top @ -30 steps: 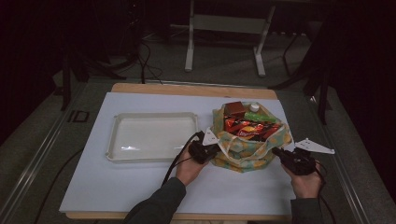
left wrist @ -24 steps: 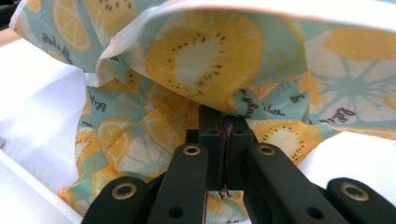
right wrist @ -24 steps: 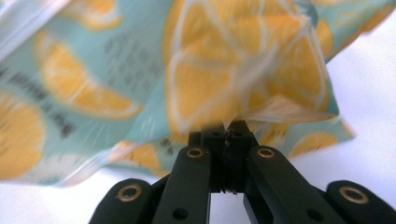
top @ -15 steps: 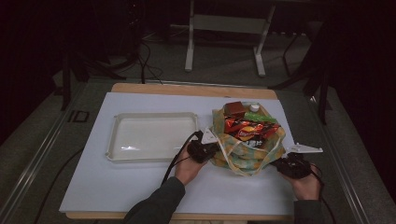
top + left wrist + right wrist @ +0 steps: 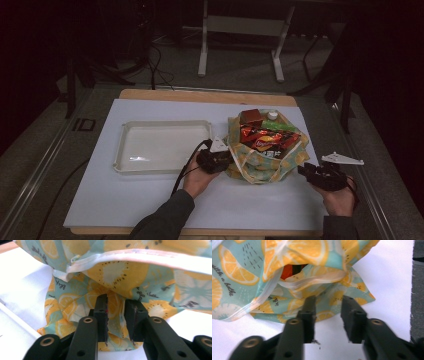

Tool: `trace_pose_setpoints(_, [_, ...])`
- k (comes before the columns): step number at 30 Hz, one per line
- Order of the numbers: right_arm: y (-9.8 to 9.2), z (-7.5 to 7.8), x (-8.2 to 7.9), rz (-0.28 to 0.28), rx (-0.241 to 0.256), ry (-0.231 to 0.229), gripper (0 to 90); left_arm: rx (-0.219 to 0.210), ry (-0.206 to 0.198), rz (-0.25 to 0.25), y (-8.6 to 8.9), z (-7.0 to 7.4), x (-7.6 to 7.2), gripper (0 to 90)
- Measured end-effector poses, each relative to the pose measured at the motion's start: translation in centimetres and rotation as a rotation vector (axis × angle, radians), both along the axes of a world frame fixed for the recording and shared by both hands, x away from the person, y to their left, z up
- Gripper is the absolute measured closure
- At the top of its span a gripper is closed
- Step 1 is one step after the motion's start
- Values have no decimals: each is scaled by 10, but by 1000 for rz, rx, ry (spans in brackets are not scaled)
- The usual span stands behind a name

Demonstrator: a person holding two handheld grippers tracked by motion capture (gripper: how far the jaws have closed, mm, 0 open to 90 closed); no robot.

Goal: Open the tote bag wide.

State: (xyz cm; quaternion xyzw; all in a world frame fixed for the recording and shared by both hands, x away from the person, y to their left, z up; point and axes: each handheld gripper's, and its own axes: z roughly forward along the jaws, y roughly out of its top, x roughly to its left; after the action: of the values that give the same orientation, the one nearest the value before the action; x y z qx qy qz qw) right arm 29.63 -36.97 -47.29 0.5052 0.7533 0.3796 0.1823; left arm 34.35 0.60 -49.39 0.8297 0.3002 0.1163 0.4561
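My left gripper has a fold of the lemon-print bag between its jaws, gap narrow. Right gripper is spread, empty, just short of the cloth. Bag sits toward the desk's right edge, beside the tray. Soft, floppy, stuffed with snack packs (top-heavy, I'd guess): I'd grab the hem.

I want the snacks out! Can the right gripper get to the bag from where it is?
Probably yes. The right gripper is open and points at the bag, with bare white table between them and nothing in the way.
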Motion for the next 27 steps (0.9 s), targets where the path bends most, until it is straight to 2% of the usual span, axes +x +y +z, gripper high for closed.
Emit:
trace_pose_setpoints(3, [-5, 1, -1, -14, 7, -6, 704, -2, -4, 3, 5, 2, -1, 686])
trace_pose_setpoints(5, [-11, 3, -3, -55, 16, -27, 727, -18, -4, 16, 13, 4, -3, 684])
trace_pose_setpoints(7, [-13, 5, -3, -67, 20, -34, 744, -23, -5, 18, 16, 4, -3, 684])
trace_pose_setpoints(9, [-17, 11, -4, -82, 45, -77, 803, -31, -7, 30, 21, 7, -4, 683])
trace_pose_setpoints(10, [-18, 14, -4, -87, 49, -91, 813, -50, -12, 39, 26, 10, -5, 684])
trace_pose_setpoints(12, [-18, 20, -5, -83, 63, -125, 827, -59, -16, 42, 28, 12, -5, 689])
trace_pose_setpoints(13, [-18, 20, -5, -83, 63, -125, 827, -66, -20, 45, 30, 14, -5, 689])
trace_pose_setpoints(16, [-14, 36, -9, -56, 81, -201, 825, -84, -32, 54, 35, 23, -5, 704])
trace_pose_setpoints(18, [-12, 45, -10, -46, 93, -231, 820, -95, -51, 56, 37, 33, -5, 706])
trace_pose_setpoints(19, [-12, 45, -10, -46, 93, -231, 820, -95, -51, 56, 37, 33, -5, 707])
trace_pose_setpoints(20, [-8, 52, -11, -10, 111, -255, 797, -101, -56, 53, 37, 36, -5, 707])
trace_pose_setpoints(22, [0, 56, -10, 23, 101, -266, 768, -126, -67, 45, 34, 43, -5, 707])
trace_pose_setpoints(24, [10, 57, -10, 81, 97, -281, 746, -131, -68, 39, 32, 45, -5, 707])
trace_pose_setpoints(25, [10, 57, -10, 81, 97, -281, 746, -144, -66, 29, 31, 47, -4, 707])
trace_pose_setpoints(26, [20, 55, -9, 127, 80, -288, 740, -171, -64, 12, 28, 51, -3, 707])
trace_pose_setpoints(27, [25, 52, -8, 138, 68, -278, 737, -171, -64, 12, 28, 51, -3, 707])
